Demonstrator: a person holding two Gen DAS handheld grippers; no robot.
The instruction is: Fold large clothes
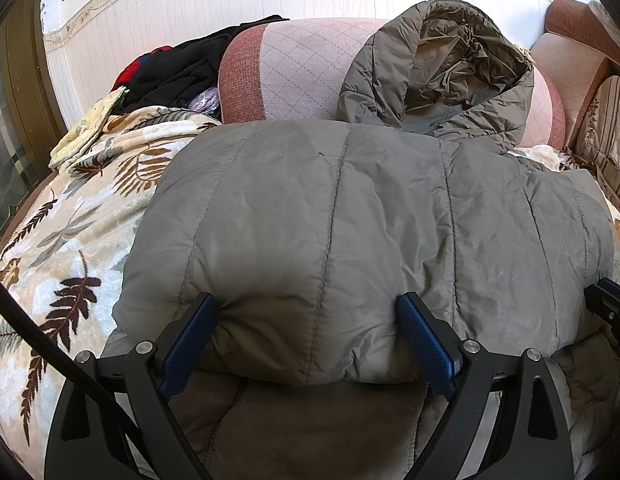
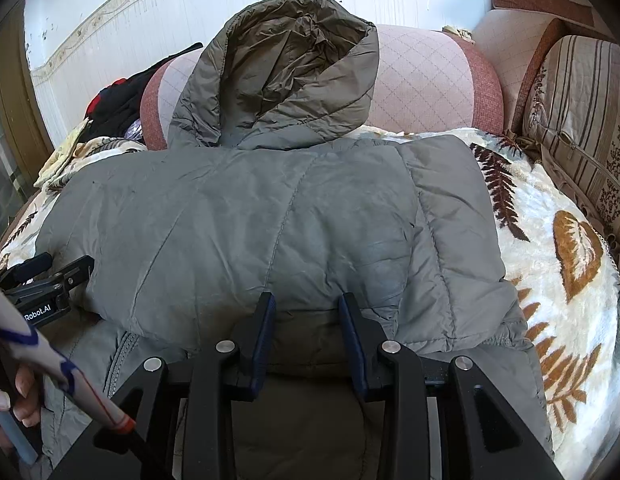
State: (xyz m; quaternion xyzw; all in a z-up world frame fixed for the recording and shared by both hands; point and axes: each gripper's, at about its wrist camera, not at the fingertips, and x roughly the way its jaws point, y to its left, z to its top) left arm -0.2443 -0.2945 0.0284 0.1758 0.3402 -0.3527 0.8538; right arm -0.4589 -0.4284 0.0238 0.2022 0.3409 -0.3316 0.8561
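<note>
Grey jacket: one, its fold pinched by both grippers' jaws, left wide, right narrow.

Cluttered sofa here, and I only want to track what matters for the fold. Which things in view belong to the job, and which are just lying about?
Belongs to the job:
- grey puffer jacket, folded edge nearest the cameras
- its hood, lying up against the sofa back
- left gripper
- right gripper

Just lying about:
- leaf-print blanket under the jacket
- dark clothes pile
- striped cushion

"Robot.AI" in white on the black left gripper body.
</note>
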